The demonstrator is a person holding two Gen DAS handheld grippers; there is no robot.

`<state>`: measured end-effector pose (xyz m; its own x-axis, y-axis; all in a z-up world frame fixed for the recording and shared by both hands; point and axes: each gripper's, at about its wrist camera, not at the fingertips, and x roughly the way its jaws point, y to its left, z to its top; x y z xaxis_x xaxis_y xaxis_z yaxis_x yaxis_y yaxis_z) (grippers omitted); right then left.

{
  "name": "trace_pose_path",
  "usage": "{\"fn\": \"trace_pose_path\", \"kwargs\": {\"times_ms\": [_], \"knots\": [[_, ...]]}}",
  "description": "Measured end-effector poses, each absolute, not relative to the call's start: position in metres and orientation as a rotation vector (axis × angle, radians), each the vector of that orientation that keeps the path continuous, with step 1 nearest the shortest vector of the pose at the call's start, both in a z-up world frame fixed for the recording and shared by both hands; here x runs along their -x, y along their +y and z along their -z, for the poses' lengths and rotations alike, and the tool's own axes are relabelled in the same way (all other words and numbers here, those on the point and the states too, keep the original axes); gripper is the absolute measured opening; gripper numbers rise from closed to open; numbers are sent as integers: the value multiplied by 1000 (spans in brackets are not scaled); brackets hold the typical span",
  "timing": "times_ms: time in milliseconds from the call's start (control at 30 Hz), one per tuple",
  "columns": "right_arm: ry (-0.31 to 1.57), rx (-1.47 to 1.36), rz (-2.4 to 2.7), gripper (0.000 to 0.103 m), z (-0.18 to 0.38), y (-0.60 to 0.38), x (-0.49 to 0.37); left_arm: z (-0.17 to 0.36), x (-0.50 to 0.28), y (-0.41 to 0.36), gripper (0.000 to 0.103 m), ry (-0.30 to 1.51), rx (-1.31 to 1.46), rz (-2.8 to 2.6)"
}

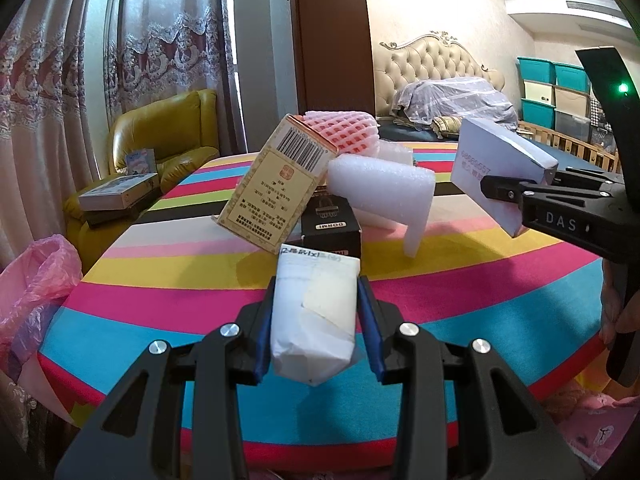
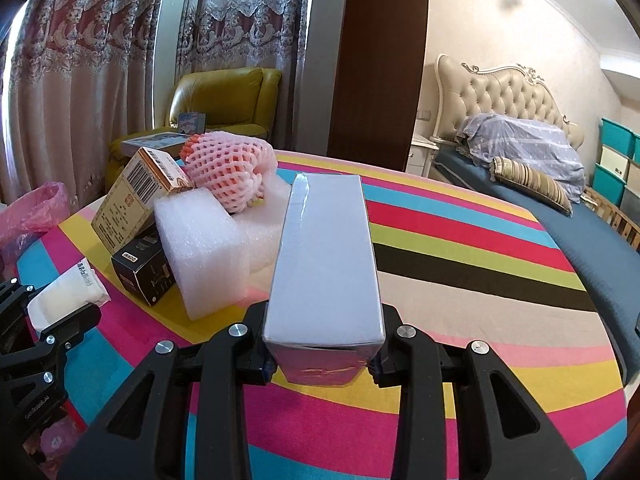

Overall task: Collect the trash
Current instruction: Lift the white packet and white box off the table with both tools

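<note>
White packet [image 1: 314,316] pinched in the left gripper [image 1: 316,320] above the near edge of the striped table [image 1: 480,280]; pale blue box [image 2: 324,264] clamped in the right gripper [image 2: 323,356] over the same table. Nothing visibly bagged yet: pink bag [image 1: 36,280] hanging off the table's left edge. Left on the table: yellow box [image 1: 276,184], black box [image 1: 332,224], foam block [image 1: 384,196], fruit net [image 1: 340,130].
</note>
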<state>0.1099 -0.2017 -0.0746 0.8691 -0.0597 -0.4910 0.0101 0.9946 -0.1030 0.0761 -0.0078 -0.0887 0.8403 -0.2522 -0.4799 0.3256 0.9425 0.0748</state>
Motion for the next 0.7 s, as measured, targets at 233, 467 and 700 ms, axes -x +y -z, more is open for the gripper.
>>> {"fn": "trace_pose_path", "kwargs": {"times_ms": [233, 467, 700], "knots": [[507, 109, 34, 33, 70, -199, -107, 87, -75, -7, 37, 470, -148, 300], [469, 116, 17, 33, 63, -193, -99, 81, -69, 1, 37, 435, -120, 280], [414, 116, -91, 33, 54, -176, -84, 69, -67, 25, 37, 395, -50, 232]]}}
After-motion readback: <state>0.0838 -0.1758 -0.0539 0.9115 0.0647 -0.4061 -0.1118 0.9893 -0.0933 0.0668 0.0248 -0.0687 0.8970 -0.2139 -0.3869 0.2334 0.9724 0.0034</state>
